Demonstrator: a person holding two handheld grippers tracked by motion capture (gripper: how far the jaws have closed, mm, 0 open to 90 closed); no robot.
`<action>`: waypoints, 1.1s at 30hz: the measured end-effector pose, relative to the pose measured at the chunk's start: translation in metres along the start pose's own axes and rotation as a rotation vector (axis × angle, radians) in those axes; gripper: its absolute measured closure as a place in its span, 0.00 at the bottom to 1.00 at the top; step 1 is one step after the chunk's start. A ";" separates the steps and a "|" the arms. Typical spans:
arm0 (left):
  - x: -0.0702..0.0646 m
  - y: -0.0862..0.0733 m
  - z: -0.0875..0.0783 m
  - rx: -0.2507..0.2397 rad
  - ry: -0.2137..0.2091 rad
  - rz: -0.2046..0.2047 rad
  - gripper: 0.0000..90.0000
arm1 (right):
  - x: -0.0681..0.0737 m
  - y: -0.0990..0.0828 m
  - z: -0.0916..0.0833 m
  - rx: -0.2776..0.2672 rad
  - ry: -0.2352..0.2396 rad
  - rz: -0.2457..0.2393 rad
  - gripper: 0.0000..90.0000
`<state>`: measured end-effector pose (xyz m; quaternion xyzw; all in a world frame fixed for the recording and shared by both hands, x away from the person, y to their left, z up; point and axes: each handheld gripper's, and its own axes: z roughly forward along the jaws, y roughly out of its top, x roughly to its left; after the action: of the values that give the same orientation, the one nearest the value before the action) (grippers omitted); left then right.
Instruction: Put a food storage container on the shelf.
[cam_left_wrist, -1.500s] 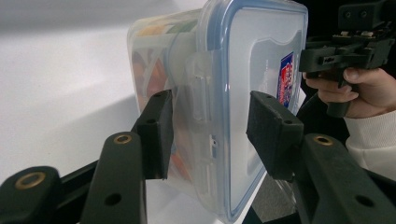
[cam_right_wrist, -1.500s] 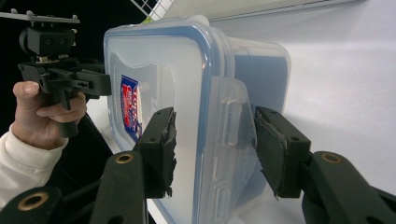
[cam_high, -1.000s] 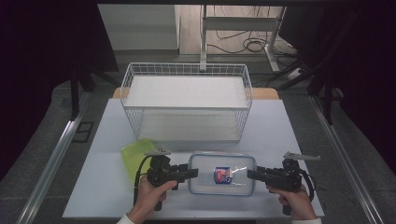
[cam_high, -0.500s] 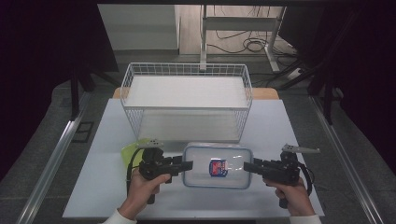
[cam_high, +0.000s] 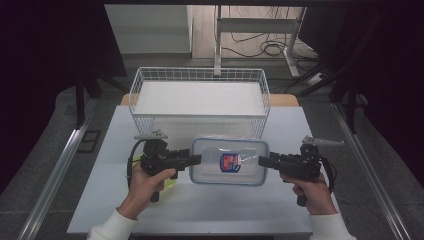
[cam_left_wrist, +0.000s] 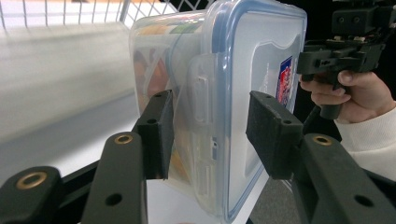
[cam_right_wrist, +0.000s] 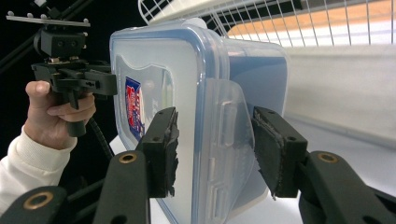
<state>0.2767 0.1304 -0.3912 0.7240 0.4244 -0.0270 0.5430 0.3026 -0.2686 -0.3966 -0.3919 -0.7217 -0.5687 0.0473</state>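
Two grippers are in my hands, and both hold one clear plastic food box (cam_high: 228, 161) with a blue-edged lid. My left gripper (cam_high: 195, 159) pinches the box's left end, with one black pad (cam_left_wrist: 159, 130) under the box and one on the lid. My right gripper (cam_high: 263, 161) pinches the right end the same way, and its pads (cam_right_wrist: 164, 149) press on the lid and the bottom, around the clip flap. The box hangs level in the air between my two grippers, just above the table (cam_high: 215, 210) and right in front of the wire basket (cam_high: 200, 95). A red and blue sticker (cam_high: 229, 162) sits on the lid. Through the clear side I can see something orange inside, but I cannot tell what it is.

Under my left hand (cam_high: 145, 187) a bit of one yellow-green thing (cam_high: 171, 183) peeks out on the table. The table top is pale and smooth. One white wire basket stands at the far side of it. Past the table I see a grey floor, dark walls on both sides, a metal stand (cam_high: 218, 30) and some black cables (cam_high: 265, 47) on a wooden floor.
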 end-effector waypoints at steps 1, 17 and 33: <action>0.001 0.003 -0.002 0.002 -0.002 0.007 0.58 | 0.001 0.003 0.000 0.000 0.001 -0.006 0.58; 0.013 0.037 -0.034 -0.060 0.003 0.003 0.59 | 0.020 0.056 0.023 -0.006 0.012 -0.067 0.58; 0.031 0.083 -0.049 -0.088 0.003 0.026 0.59 | 0.025 0.110 0.042 -0.002 0.011 -0.108 0.58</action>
<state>0.3287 0.1842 -0.3235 0.7048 0.4168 -0.0001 0.5741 0.3696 -0.2147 -0.3120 -0.3494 -0.7409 -0.5733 0.0200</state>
